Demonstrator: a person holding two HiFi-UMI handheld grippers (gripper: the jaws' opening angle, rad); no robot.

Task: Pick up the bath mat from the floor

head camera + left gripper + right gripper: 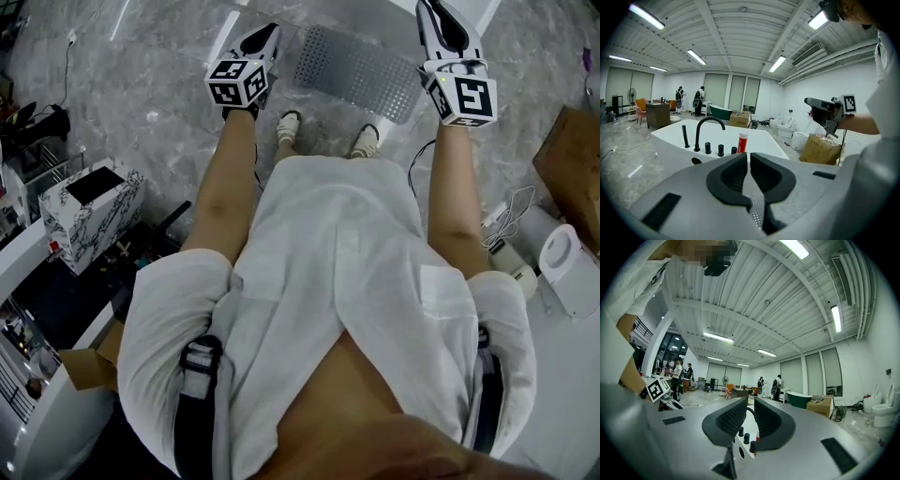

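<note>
Mat (361, 70) lying flat on floor (159, 84), not gripped.
Left gripper (265, 37) is held closed and empty; right gripper (433, 21) is parted narrowly, apparently empty. Both are held well clear of the mat.

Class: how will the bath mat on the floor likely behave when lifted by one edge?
The bath mat looks thin and lies flat, so it probably droops. Its studded surface suggests rubber, likely grippy, not fragile.

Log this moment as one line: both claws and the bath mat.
left claw shut, empty | right claw slightly open, empty | bath mat on floor, untouched
</note>
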